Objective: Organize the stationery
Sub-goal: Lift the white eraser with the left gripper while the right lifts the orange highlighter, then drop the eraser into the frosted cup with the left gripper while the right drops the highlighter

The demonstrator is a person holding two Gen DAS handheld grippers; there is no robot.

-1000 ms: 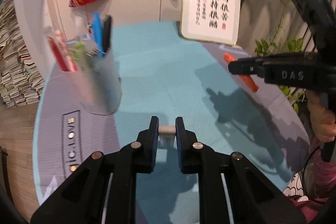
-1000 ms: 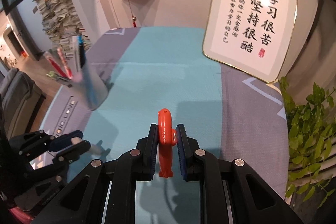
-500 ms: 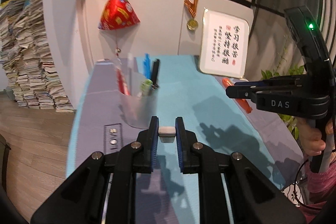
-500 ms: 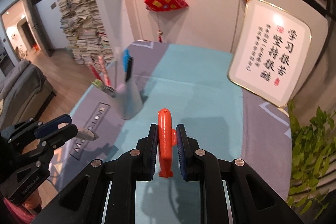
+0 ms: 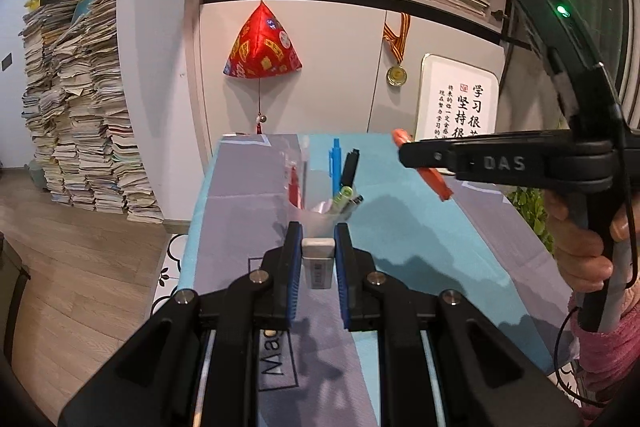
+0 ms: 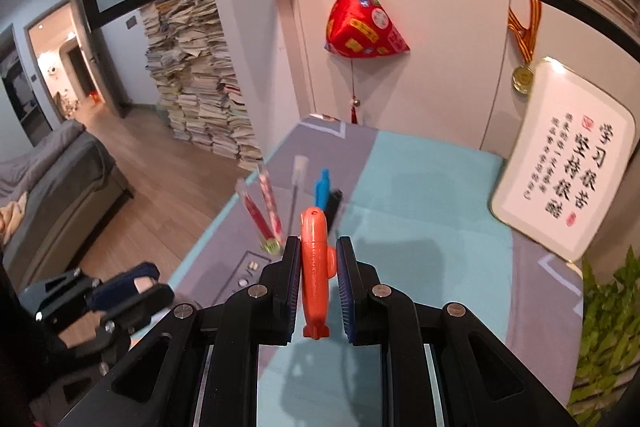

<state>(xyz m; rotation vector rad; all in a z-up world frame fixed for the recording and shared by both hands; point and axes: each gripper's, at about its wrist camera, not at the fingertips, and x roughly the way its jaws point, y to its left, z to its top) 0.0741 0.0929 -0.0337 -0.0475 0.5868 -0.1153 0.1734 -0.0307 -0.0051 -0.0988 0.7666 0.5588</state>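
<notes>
Left wrist view: left gripper [image 5: 318, 259] clamps a white eraser [image 5: 317, 263]; right gripper [image 6: 318, 269] grips an orange utility knife [image 6: 315, 267] above the pen cup [image 5: 320, 217].

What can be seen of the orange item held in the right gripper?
The orange utility knife is a slim, glossy plastic body with a rounded far end bearing a small hole, a bump on one side and a flared near end. No blade shows. It points forward, gripped mid-body between the blue pads of the right gripper, whose jaws are closed on it, held above the table, touching nothing else.
</notes>
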